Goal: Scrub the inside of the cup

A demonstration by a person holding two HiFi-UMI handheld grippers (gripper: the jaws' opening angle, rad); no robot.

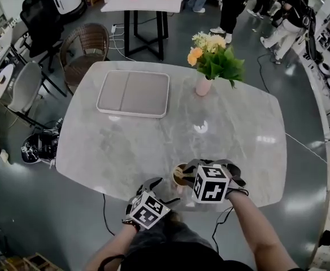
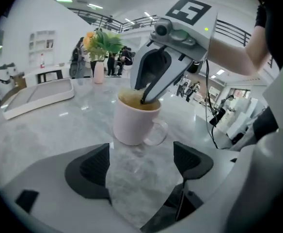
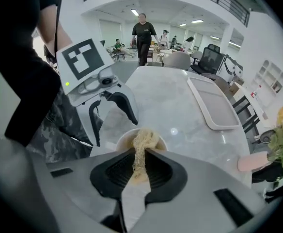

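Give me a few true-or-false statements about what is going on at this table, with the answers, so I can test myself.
1. The right tool grips a stringy scrubber that reaches into the cup. True.
2. The left tool is clamped on the cup. False: its jaws stand apart, and the cup sits just ahead of them.
3. The cup stands on the tray. False: it stands on the table near the person's edge, and the tray lies farther off.
4. A pink vase with flowers stands on the table. True.
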